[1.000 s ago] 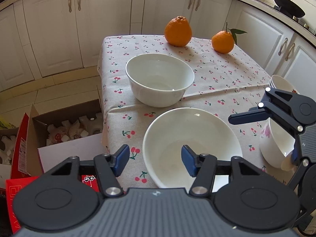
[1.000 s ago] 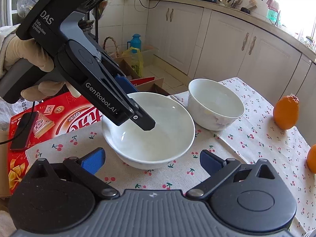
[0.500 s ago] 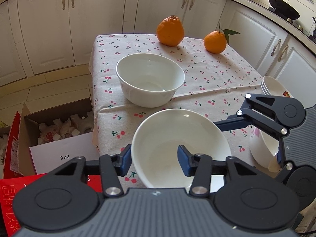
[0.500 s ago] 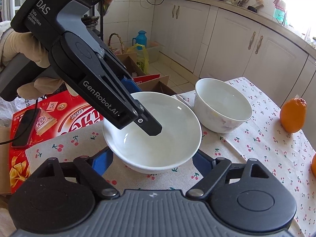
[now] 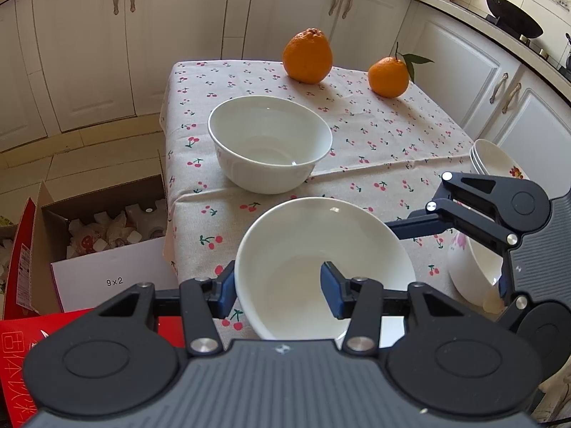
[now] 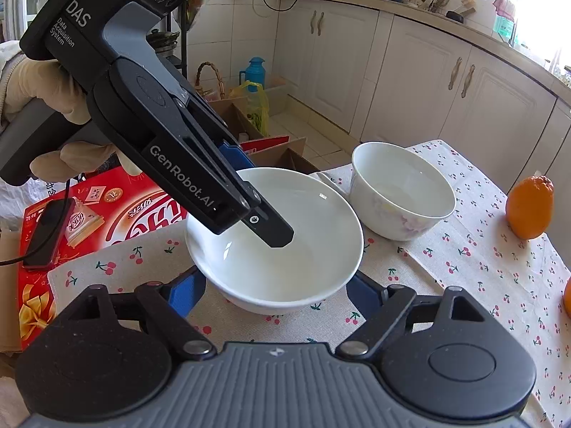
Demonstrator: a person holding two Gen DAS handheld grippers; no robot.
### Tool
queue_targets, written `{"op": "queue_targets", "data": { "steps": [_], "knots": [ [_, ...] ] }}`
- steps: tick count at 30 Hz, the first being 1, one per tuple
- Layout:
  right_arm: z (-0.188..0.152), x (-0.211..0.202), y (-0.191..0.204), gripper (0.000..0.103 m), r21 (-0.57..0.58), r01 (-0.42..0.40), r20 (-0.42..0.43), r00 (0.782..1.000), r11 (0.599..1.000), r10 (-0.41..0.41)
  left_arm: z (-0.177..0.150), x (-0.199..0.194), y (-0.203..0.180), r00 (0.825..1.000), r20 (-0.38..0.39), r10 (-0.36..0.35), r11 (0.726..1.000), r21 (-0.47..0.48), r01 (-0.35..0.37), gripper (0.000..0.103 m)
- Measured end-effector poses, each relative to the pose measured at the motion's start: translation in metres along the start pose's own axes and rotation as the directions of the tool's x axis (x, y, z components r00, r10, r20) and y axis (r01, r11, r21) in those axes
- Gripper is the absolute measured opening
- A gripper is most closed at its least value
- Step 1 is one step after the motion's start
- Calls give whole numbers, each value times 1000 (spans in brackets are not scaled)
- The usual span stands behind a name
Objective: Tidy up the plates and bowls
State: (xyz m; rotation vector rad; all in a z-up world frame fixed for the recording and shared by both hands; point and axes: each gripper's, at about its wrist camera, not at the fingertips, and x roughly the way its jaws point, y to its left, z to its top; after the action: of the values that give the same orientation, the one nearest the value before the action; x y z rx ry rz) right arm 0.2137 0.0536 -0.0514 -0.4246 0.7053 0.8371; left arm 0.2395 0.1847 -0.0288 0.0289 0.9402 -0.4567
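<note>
A wide white bowl sits on the cherry-print tablecloth near the table's front left corner. My left gripper straddles its near left wall, one pad against the outside and the other finger reaching down inside; it is shut on the bowl. My right gripper comes in from the side with a pad against each flank of the same bowl. A deeper white bowl stands empty just beyond.
Under my right gripper stands a flowered bowl, with stacked dishes behind it. Two oranges lie at the far end. Left of the table's edge, an open carton and a red box sit below. A gloved hand holds the left gripper.
Both pairs of jaws have narrowed. The left pad has come against the wide bowl's outer wall, and the right pads have come in to its sides. The bowl has stayed on the cloth.
</note>
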Motion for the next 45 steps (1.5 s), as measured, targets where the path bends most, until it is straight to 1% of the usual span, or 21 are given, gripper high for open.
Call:
{"op": "queue_targets", "data": {
  "steps": [8,17,26,36,45],
  "knots": [
    [-1,-13,-2,89,7,0,16,1000,1000,0,3,-8,-11,1000,18,1,1000,22,-1,47],
    [-10,-38,-6,89,20,18,25,1000,1000,-19,7,-18,-39,999,35,-15,998,63,12,47],
    [-26,-73,-13,89,47,38,44,998,998,-40,13,-23,-74,998,45,-33,994,106,28,47],
    [-49,-113,-22,89,84,77,76,994,993,-83,22,-28,-117,996,64,-56,984,170,44,47],
    [-69,-137,-28,89,110,110,90,989,988,-120,27,-28,-151,995,72,-70,975,214,53,47]
  ]
}}
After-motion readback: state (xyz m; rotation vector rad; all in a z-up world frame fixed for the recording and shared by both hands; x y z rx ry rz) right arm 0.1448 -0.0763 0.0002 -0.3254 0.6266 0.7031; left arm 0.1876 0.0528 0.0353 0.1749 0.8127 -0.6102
